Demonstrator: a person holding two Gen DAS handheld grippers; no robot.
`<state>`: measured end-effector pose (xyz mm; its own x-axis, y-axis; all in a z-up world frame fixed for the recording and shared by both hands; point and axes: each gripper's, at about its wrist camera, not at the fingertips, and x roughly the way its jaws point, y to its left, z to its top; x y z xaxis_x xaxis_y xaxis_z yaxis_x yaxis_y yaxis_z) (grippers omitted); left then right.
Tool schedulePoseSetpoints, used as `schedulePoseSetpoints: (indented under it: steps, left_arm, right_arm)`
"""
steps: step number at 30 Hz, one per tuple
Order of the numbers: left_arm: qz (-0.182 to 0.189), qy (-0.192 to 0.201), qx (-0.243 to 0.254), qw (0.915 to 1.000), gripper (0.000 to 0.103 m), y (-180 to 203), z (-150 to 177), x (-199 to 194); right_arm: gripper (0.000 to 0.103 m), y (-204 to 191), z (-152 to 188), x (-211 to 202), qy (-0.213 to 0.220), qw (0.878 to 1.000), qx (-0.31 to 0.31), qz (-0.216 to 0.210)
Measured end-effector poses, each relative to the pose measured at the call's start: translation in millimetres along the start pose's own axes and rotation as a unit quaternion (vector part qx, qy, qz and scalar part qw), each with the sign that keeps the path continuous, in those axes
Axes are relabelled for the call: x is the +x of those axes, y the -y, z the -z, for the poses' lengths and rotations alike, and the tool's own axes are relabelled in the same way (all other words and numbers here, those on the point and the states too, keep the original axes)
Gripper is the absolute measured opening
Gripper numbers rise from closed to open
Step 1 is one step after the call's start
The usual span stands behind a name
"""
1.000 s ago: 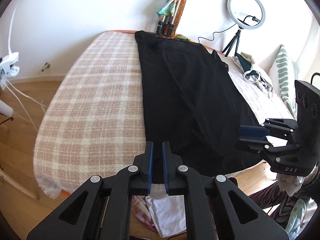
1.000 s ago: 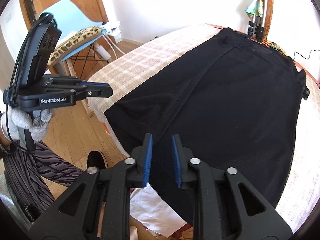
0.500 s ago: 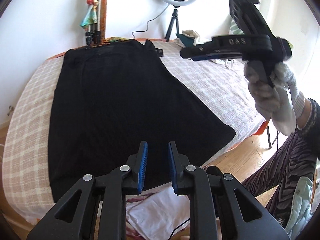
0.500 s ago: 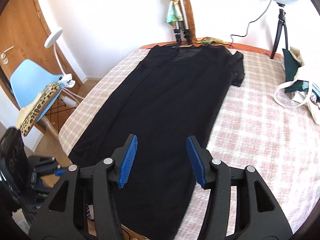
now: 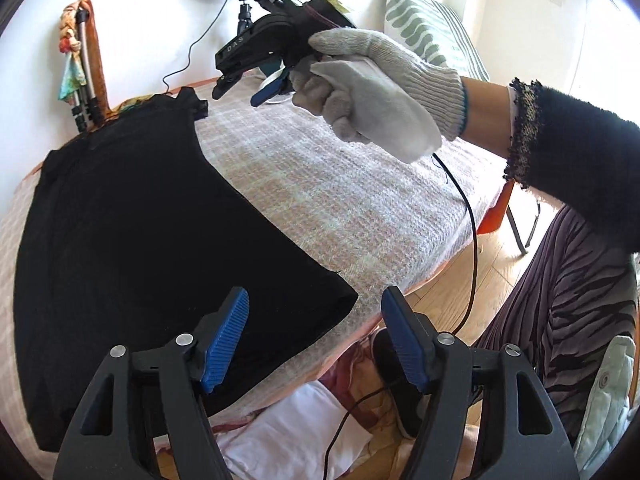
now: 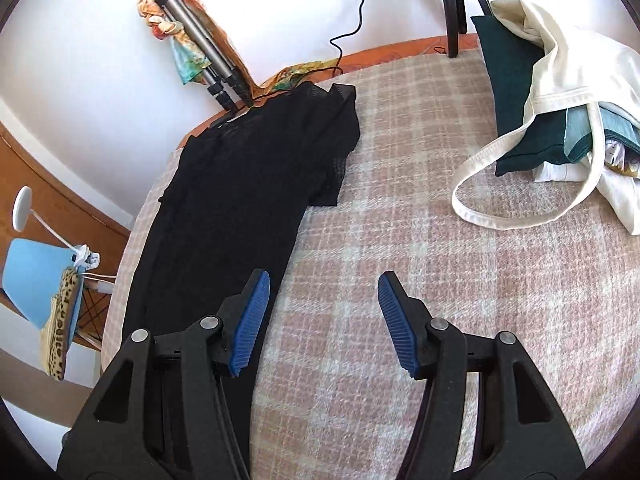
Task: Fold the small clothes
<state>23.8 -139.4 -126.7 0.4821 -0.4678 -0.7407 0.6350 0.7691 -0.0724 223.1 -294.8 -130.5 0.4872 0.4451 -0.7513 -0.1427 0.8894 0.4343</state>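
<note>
A long black garment (image 5: 132, 232) lies flat, folded lengthwise, on a pink-and-cream checked blanket (image 5: 320, 184). My left gripper (image 5: 316, 328) hovers over the garment's near right corner; its jaws are opening and nothing is between them. In the right wrist view the same garment (image 6: 240, 176) stretches toward the far edge with a short sleeve sticking out. My right gripper (image 6: 324, 316) hangs over the garment's right edge and the bare blanket (image 6: 400, 240), jaws opening, empty. It also shows in the left wrist view as the right gripper (image 5: 244, 88), held by a gloved hand (image 5: 372, 92).
A white tote bag (image 6: 560, 92) with dark green cloth lies at the far right of the blanket. A tripod (image 6: 200, 48) with a scarf leans on the wall. A blue chair (image 6: 36, 280) stands to the left. White cloth (image 5: 296, 436) and a cable lie on the wooden floor.
Both grippers let go of the garment's near edge, opened, and swung to the right. The right gripper now sits farther out over the blanket.
</note>
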Motion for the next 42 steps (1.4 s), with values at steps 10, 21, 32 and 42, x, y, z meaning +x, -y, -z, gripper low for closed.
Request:
schedulePoseSetpoints:
  steps: [10,21,32,42]
  left_arm:
    - [-0.007,-0.014,0.001,0.9999,0.047,4.3,2.3,20.1]
    - [-0.015,-0.008,0.006,0.9998,0.047,8.6,3.9,23.7]
    - [-0.003,0.012,-0.065,0.9978,0.005,-15.5,-0.2,24.5]
    - [0.006,0.073,-0.175,0.9818,0.003,-52.4,7.7,-5.9]
  right_arm:
    - [0.06,9.2,-44.4,44.8,0.001,0.998,0.052,-0.028]
    - [0.06,13.7,-64.0,69.0,0.007,0.996,0.082,-0.021]
    - [0.014,-10.1,-70.2,92.2,-0.001,0.998,0.053,-0.019]
    - [0.005,-35.2,-92.0,87.3,0.03,0.995,0.082,-0.047]
